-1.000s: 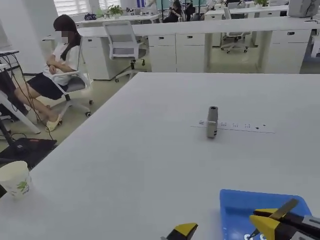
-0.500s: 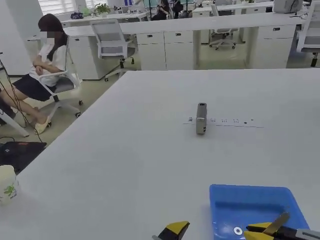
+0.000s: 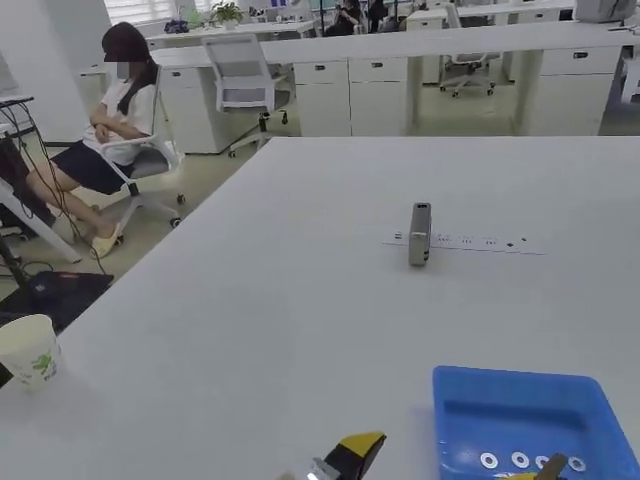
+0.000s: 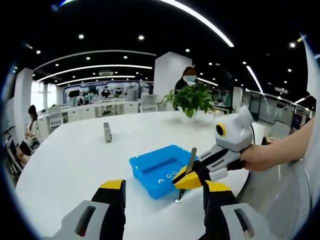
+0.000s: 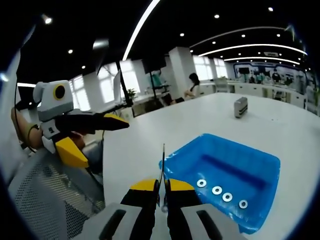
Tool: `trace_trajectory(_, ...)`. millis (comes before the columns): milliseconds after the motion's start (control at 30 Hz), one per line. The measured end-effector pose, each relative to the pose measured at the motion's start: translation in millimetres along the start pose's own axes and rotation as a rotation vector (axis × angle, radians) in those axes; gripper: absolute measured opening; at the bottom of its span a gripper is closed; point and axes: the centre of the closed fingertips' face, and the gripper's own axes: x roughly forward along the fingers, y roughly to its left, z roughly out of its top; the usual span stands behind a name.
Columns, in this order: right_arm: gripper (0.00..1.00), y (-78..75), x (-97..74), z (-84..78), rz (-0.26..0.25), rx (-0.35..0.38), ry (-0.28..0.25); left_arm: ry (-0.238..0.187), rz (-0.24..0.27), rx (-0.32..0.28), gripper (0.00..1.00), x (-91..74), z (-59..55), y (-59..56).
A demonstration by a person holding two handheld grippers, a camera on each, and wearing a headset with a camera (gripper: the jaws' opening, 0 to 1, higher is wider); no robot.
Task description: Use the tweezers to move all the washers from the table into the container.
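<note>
Washers: four lie in a row on the floor of the blue tray, along its 6 o'clock side in the head view
Right gripper: jaws pressed together on the tweezers; the tweezer tips look empty and sit just beside the tray's near corner
Left gripper: jaws apart, holding nothing, hovering over the table at 8 o'clock of the tray
Change noted: half a second ago the right gripper and tweezers lay over the tray's near half with one washer showing beside them; now they are drawn back toward 6 o'clock and four washers lie in plain view
Caveat: the camera also shifted, so whether the other three were covered by the gripper cannot be told
Meaning for task: judged that a drop is finished and the tool is free for another pick; the transfer looks far along or complete
Open point: whether any washer remains on the table cannot be settled from these views
Surroundings: a grey box at 11 o'clock of the tray, well apart; a paper cup at the table's 9 o'clock edge
</note>
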Motion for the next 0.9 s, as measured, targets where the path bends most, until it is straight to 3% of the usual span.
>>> trace_trajectory(167,0.03,-1.2,2.8,-3.8,-0.002,-0.042,0.023,-0.002,0.013,-0.001,0.62,-0.4,0.1,2.4)
trace_trajectory(433,0.03,2.9,4.9,-6.8,0.035,-0.075,0.054,0.001,0.02,-0.003,0.62,-0.7,-0.2,4.0)
trace_trajectory(600,0.03,9.1,3.7,-10.6,0.087,-0.07,0.069,-0.003,0.031,-0.002,0.62,-1.3,0.6,6.3)
trace_trajectory(767,0.03,21.2,2.2,-14.9,0.173,-0.086,0.107,-0.01,0.06,-0.001,0.62,-3.0,1.7,11.8)
trace_trajectory(900,0.03,33.5,1.6,-18.8,0.251,-0.144,0.157,-0.013,0.082,0.004,0.63,-4.5,2.4,15.2)
